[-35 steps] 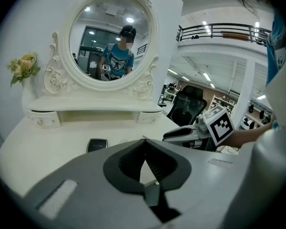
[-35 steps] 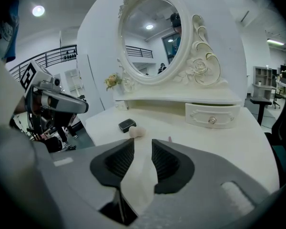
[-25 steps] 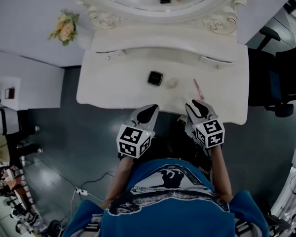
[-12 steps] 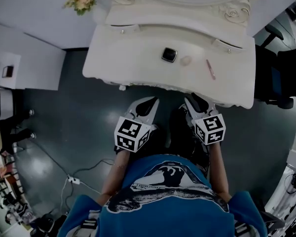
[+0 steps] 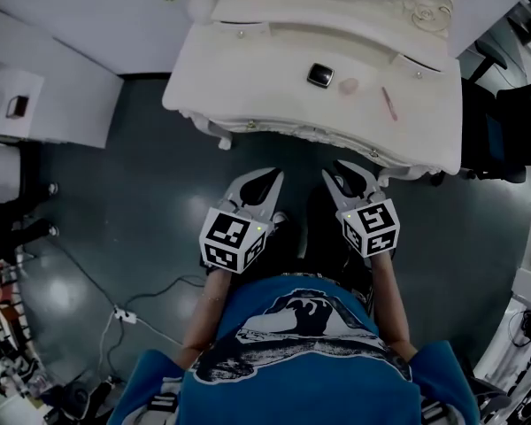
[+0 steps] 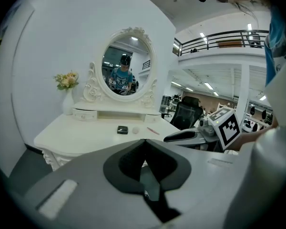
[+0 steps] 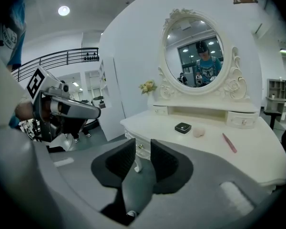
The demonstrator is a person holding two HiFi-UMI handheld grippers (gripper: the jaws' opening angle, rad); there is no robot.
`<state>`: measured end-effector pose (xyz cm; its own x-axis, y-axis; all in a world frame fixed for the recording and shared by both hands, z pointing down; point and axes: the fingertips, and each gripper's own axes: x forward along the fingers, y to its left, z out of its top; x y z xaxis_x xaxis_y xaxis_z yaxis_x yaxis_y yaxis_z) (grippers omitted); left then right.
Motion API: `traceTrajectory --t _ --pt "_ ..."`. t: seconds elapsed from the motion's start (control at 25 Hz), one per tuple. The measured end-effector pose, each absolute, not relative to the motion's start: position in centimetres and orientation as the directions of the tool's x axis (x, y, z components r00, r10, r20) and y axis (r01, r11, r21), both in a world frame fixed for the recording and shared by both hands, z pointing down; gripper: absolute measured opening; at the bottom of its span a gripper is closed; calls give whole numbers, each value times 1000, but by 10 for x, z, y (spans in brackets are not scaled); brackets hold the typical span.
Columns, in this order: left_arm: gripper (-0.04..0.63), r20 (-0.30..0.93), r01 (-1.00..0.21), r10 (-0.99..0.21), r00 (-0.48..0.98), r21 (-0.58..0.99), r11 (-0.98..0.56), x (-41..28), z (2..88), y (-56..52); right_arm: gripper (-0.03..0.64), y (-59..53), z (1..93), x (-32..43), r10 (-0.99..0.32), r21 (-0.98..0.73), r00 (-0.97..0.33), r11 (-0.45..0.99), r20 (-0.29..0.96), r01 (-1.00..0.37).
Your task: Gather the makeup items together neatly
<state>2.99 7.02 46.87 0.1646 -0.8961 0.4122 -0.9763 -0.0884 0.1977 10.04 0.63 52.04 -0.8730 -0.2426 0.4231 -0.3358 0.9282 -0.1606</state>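
Plainly both grippers hang over the floor (image 5: 133, 184), well short of the black compact (image 5: 319, 75) on the dressing table (image 5: 239, 69). The left gripper (image 5: 275, 176) is clenched on nothing. The right gripper (image 5: 340, 171) has a narrow gap with nothing in it, its jaws having just eased closer. A pink puff (image 5: 349, 84) lies just right of the compact, and a pink pencil (image 5: 388, 103) lies further right, apart and slanted. This loose row fits either a gathering yet to come or one finished roughly, so the step stays unsettled. Any further tidying would call for reaching the compact's side.
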Motion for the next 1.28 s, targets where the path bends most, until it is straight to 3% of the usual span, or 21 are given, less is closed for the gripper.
traceTrajectory --t 0.44,0.72,1.28 --pt "15 367 -975 -911 190 182 -130 40 460 99 66 43 504 104 -271 -154 -887 925 374 -347" --pt "15 352 -970 -911 215 185 -158 47 461 104 6 48 499 111 -306 -145 -885 916 352 -374" --pt "15 346 -963 -903 254 178 -203 57 459 107 2 56 492 114 -302 -147 -888 918 346 -370"
